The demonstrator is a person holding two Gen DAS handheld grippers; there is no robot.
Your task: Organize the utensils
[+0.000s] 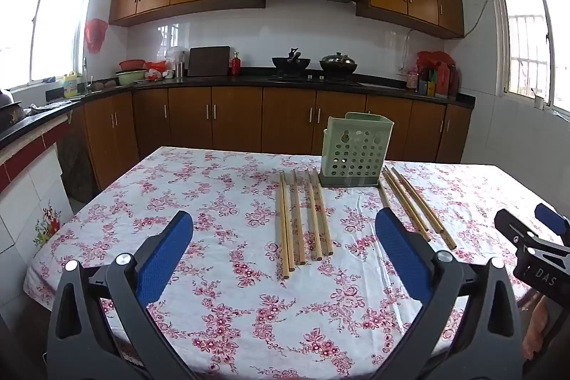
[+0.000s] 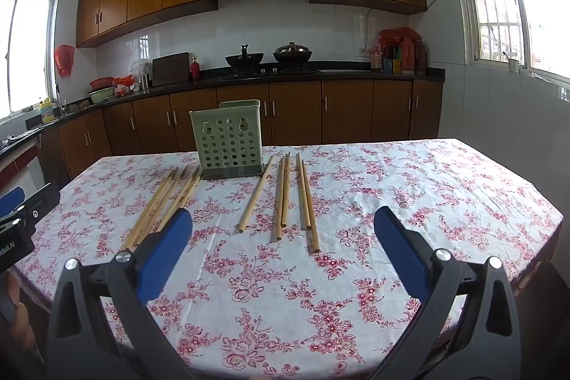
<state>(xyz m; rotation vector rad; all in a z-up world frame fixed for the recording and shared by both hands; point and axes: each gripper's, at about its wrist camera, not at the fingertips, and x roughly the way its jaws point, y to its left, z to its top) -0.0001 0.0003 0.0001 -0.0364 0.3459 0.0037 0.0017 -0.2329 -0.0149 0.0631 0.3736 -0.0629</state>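
Both tools held low over the near edge of the table [image 1: 221,326], each tipped slightly down toward the flowered cloth. My left gripper [image 1: 284,259] stands wide apart, blue pads [image 1: 164,259] bare, nothing between them; cloth shows through the gap. My right gripper [image 2: 283,255] is the same: spread to full width, pads clear of everything. Ahead of the left gripper, between its fingers and further out, lies a group of wooden chopsticks [image 1: 306,219], side by side, running away from me, tips toward the green holder [image 1: 356,148]. The holder stands upright beyond them, slightly right of the left gripper's centre line; perforated front wall, dark base; I cannot see inside it. From the right gripper the holder sits ahead and left of centre. A second group of chopsticks [image 2: 292,198] lies straight ahead between the right gripper's fingers, well beyond the tips: one angled single, then two loose pairs. The first group shows from here just past my right gripper's left finger, fanned on the cloth. The two groups flank the holder, near its base. Each gripper sees the other at the frame's edge, beside it, apart. Behind the table: kitchen counter [image 2: 249,77], wooden cabinets, stove with two pans.
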